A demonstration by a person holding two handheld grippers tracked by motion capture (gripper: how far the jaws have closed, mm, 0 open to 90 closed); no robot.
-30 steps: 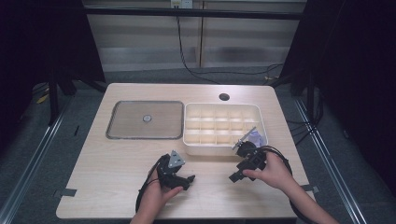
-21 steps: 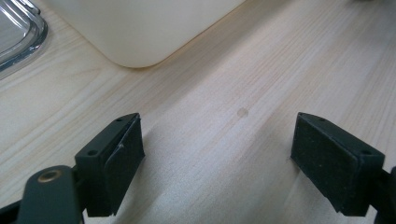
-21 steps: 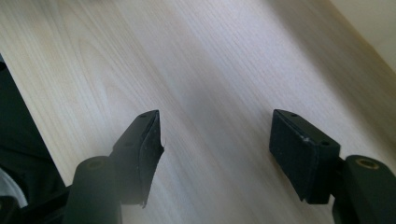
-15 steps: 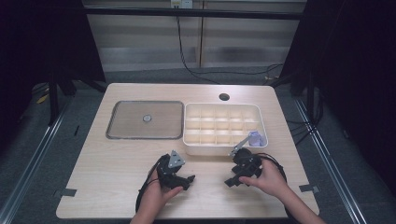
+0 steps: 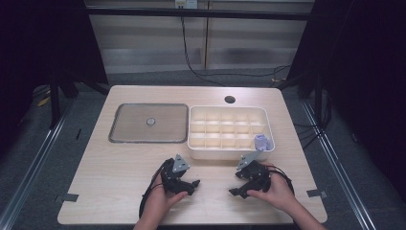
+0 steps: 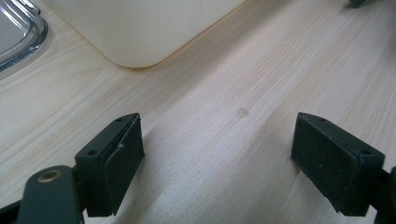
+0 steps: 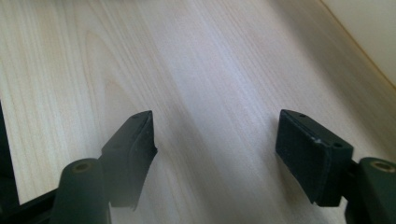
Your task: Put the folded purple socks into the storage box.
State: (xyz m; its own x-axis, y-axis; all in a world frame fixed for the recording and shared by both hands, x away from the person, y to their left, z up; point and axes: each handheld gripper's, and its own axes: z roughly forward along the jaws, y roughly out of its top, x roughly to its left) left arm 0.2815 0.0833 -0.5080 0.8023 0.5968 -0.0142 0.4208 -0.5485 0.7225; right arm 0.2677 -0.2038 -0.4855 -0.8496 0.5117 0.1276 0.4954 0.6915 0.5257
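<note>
Lab or test cell, not a home. Light wooden tabletop [image 5: 119,191] with a round cable hole [image 5: 230,99] sits alone inside black curtains [image 5: 43,43]. Aluminium rails [image 5: 33,163] run along the grey floor on both sides. Tape marks [image 5: 67,197] on the tabletop edges, black cables [image 5: 191,62] trailing behind, fixed camera overhead. Looks like a data-recording setup.

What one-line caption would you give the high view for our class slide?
Two open grippers, left gripper and right gripper, rest before a white divided tray holding a purple object.
</note>
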